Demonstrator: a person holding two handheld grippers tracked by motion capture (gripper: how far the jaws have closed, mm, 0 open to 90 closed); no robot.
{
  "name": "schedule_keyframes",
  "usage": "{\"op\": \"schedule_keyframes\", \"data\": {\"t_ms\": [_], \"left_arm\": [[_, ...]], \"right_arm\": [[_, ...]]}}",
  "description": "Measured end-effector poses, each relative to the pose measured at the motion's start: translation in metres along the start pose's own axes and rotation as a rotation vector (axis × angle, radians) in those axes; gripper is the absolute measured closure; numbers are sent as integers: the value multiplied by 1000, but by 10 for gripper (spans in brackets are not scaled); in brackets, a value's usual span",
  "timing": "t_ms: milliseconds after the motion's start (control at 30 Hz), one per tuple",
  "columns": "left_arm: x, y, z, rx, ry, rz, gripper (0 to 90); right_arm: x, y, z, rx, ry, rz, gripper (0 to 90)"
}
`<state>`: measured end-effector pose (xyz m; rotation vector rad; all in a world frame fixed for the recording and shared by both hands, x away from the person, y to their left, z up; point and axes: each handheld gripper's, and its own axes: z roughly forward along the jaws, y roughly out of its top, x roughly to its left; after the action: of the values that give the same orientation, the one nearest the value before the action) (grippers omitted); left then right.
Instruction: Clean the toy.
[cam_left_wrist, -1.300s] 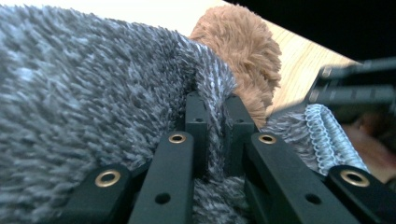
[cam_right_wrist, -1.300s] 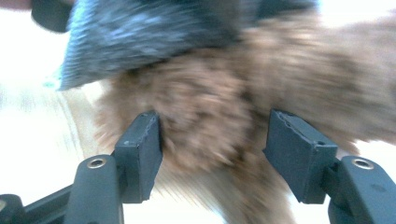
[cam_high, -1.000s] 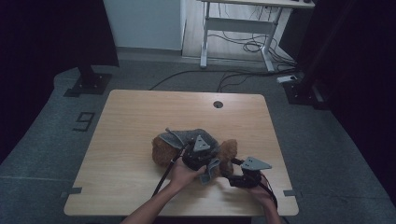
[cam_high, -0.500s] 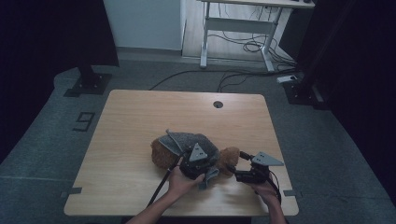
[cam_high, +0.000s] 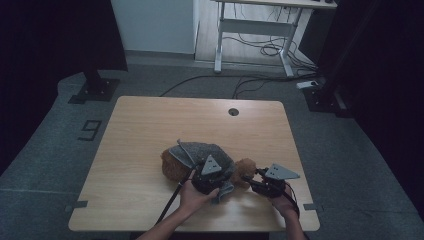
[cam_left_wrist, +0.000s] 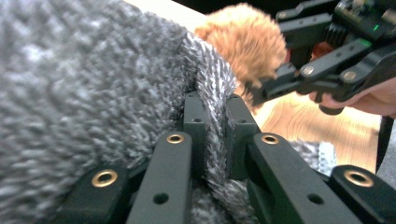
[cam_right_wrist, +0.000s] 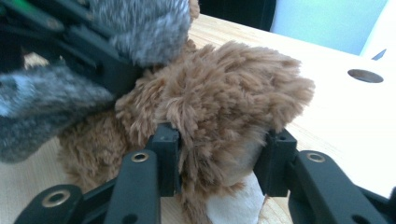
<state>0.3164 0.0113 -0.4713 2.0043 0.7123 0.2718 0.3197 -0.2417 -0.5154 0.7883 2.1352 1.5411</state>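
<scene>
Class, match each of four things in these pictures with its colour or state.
Things:
1. soft toy
2. knitted cloth
3. left tool
4. right tool

States:
A. grey
B. jaws apart around brown fur
C. brown and fluffy
D. shut on a fold of cloth

Pairs: 1-C, 2-A, 3-D, 4-B

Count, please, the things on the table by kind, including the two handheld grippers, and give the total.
Brown plush toy: 1
Grey knitted garment: 1, lying over the toy
Grippers: 2, the left gripper shut on the garment, the right gripper around a furry part of the toy
Total: 4
</scene>
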Motion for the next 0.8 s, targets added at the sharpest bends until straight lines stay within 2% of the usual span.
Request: {"op": "schedule_keyframes", "data": {"t_ms": [167, 200, 233, 367, 467, 567, 633, 700, 800], "left_arm": [[-11, 27, -3, -6, 4, 58, 810], [-11, 27, -3, -6, 4, 58, 809], [-17, 40, 0, -11, -7, 73, 807], [-25, 56, 23, 28, -36, 69, 798], [-28, 54, 42, 68, -36, 79, 798], [-24, 49, 46, 65, -45, 58, 806], [-21, 46, 42, 63, -29, 62, 810], [-16, 43, 36, 70, 9, 77, 809], [-5, 36, 26, 90, 34, 77, 810]], "right_arm": [[2, -1, 0, -5, -26, -48, 610], [3, -1, 0, -4, -30, -57, 612], [3, -1, 0, -8, -30, -63, 613], [3, -1, 1, -5, -24, -71, 615], [3, -1, 0, 3, -25, -80, 617], [1, -7, 2, 26, -33, -76, 619], [1, -7, 2, 24, -29, -77, 620], [1, -7, 2, 24, -31, -83, 620], [0, -6, 1, 12, -25, -81, 621]]}}
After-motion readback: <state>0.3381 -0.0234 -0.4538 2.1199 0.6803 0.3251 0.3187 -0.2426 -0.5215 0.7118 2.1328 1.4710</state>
